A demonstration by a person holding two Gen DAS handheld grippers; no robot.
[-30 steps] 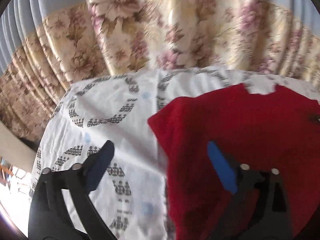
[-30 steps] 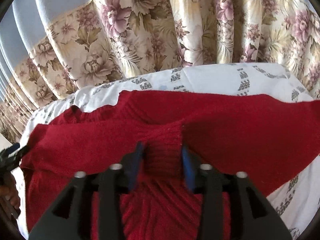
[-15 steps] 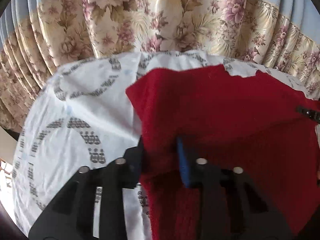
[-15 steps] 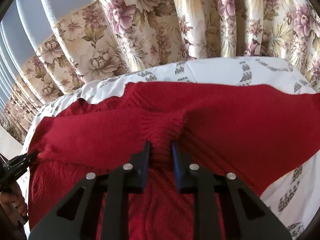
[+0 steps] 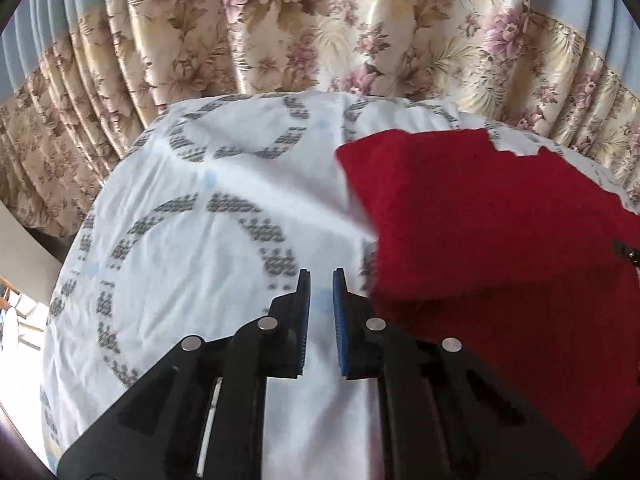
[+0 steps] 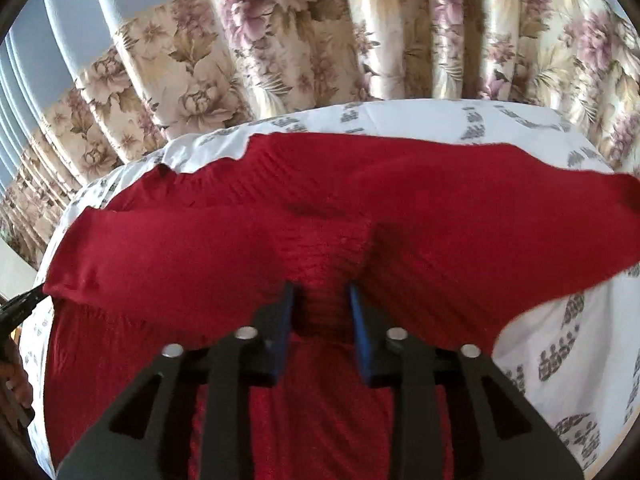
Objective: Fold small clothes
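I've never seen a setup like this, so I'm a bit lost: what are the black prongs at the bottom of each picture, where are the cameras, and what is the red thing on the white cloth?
There is no robot here. A person holds a black two-fingered tool in each hand. A wide-angle camera on each tool looks forward along its fingers, which is why the pictures look bent. One picture comes from the left tool, the other from the right tool. A red knitted garment lies on a white patterned sheet, with a flowered curtain behind. The right tool has a bunch of the red knit between its blue pads, and its jaws are opening. The left tool's jaws are closing with only sheet showing between them. The garment's edge lies just beside it.
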